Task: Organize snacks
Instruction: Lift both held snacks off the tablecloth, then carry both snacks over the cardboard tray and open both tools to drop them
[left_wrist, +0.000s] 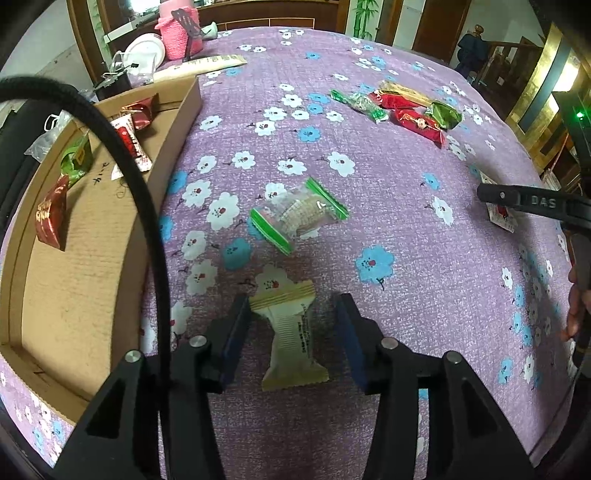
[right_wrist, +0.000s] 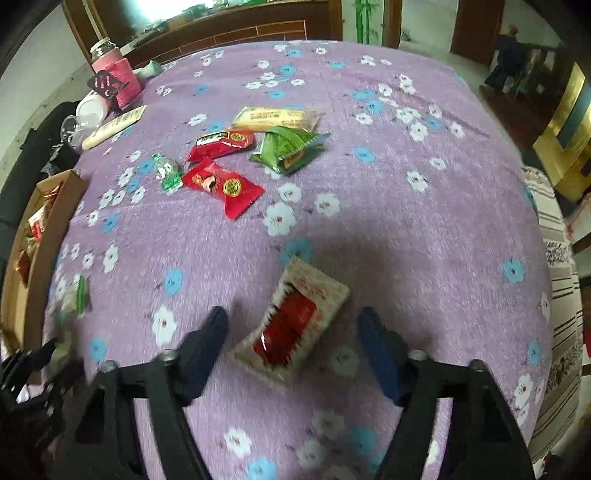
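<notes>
Left claw (left_wrist: 291, 332) stands wide over the bench (left_wrist: 406, 240), its pads on both sides of a beige snack packet (left_wrist: 291, 339) without touching it. Right claw (right_wrist: 291, 343) is also wide, around a white-and-red snack packet (right_wrist: 295, 325) lying tilted on the cloth. Cardboard box (left_wrist: 85, 240) at the left holds several snacks.

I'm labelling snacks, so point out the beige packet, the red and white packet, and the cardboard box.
beige packet (left_wrist: 291, 332): left wrist view, middle of wrapper.
red and white packet (right_wrist: 291, 321): right wrist view, red centre.
cardboard box (left_wrist: 92, 236): left wrist view, bare floor.
</notes>
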